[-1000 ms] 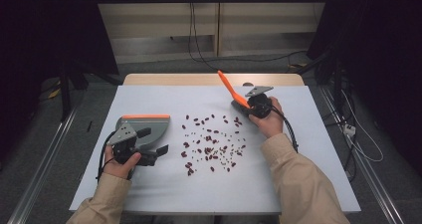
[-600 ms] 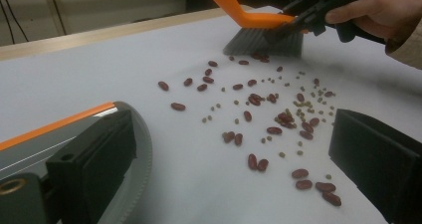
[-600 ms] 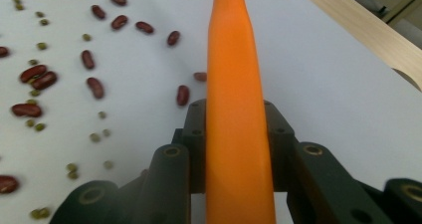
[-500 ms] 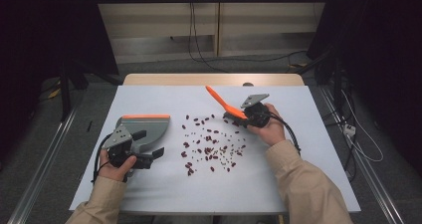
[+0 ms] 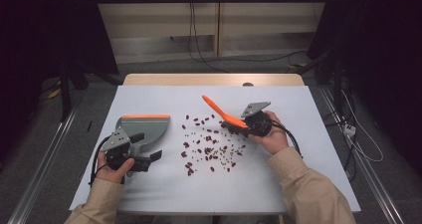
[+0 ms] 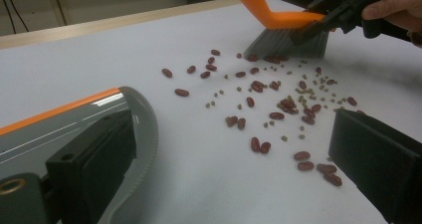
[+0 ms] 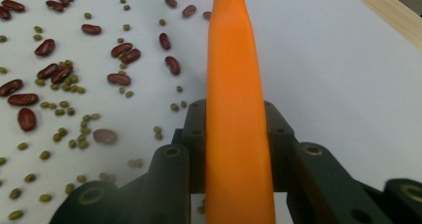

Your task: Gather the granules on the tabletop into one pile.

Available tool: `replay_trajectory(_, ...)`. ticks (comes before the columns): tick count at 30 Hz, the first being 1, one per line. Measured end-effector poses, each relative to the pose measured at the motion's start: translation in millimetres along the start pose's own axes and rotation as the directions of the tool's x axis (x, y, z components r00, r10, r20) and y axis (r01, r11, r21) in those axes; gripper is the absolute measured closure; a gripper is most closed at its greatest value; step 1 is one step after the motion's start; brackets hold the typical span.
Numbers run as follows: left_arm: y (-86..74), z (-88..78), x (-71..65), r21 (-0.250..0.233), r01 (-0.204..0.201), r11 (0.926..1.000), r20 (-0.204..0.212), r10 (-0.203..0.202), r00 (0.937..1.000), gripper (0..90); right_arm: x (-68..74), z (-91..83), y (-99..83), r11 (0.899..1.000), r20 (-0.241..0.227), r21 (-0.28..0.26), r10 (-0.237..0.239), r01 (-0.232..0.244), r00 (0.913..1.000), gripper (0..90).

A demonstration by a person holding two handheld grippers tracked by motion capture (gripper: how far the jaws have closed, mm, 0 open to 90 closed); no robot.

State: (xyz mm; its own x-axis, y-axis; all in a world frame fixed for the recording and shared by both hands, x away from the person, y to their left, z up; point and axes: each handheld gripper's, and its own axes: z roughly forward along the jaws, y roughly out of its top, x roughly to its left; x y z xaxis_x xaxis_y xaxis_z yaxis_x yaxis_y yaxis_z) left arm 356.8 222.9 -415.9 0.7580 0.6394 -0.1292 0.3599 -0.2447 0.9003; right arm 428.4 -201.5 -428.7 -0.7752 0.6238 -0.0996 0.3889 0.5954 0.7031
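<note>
**Sweeping the beans toward the dustpan**

Between your right gripper's [image 5: 238, 126] jaws sat the orange brush [image 7: 234, 109], clamped on its handle, its grey bristles [image 6: 286, 42] down on the table just past the far-right fringe of the scattered beans [image 5: 211, 144]. Your left gripper [image 5: 149, 157] was closed on the rear of the grey dustpan [image 5: 144, 129], one jaw lying on the pan, the other beside it. The pan lay flat toward the table's [image 5: 149, 97] left edge, its orange-edged lip turned to the far edge rather than to the spill in the middle.

You would have done well to turn the pan so its lip faced the beans and pressed flat on the surface. Short, low strokes from the right side would probably have served best; the small green beans [image 7: 64, 104] looked likely to roll and scatter under a fast sweep, so you needed to gather the outliers first.
</note>
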Motion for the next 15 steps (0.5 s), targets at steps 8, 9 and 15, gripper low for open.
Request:
replay_trajectory(8, 0.5, 0.5, -0.8, 0.002, -0.008, 1.0000, 0.005, 0.008, 1.0000, 4.7, 14.4, -7.6, -2.1, 1.000, -0.035, 0.004, -0.025, 0.026, 0.9991, 71.4)
replay_trajectory(9, 0.5, 0.4, -0.8, 0.001, -0.008, 1.0000, 0.006, 0.008, 0.9999, 4.7, 15.2, -8.7, -2.3, 1.000, -0.041, 0.000, -0.017, 0.017, 0.9990, 71.4)
replay_trajectory(15, 0.9, 0.6, -1.1, -0.004, -0.005, 1.0000, 0.008, 0.005, 1.0000, 4.7, 2.5, -15.0, 4.8, 0.998, -0.015, -0.062, 0.028, -0.029, 0.9995, 71.4)
